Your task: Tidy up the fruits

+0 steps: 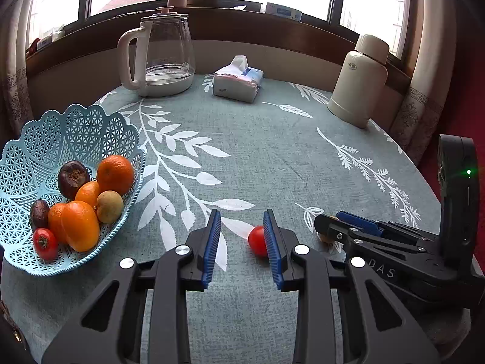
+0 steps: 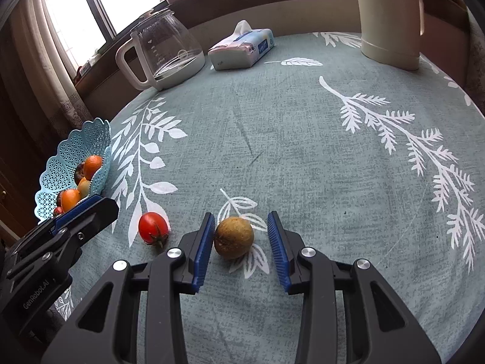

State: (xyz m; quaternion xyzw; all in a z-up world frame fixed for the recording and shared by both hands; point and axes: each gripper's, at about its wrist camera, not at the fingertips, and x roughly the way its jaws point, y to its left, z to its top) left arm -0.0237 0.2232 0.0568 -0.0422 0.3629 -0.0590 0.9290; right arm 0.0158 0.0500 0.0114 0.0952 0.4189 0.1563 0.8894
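A light blue lattice basket [image 1: 36, 139] at the table's left holds several oranges, dark fruits, a brown fruit and a small red one. A red tomato [image 1: 257, 240] lies on the cloth, partly behind the right finger of my open left gripper [image 1: 242, 221]. In the right wrist view the same tomato [image 2: 152, 227] lies left of my open right gripper [image 2: 241, 222]. A brown round fruit [image 2: 234, 237] sits between the right gripper's fingers, close to the left pad, not squeezed. The right gripper [image 1: 327, 227] also shows from the side in the left wrist view, the left gripper [image 2: 88, 209] in the right.
A teal leaf-print cloth [image 1: 257, 151] covers the table. At the back stand a glass kettle [image 1: 163, 57], a tissue pack [image 1: 238, 80] and a cream thermos [image 1: 360, 82]. Windows and a wooden sill run behind them. The table edge curves away on the right.
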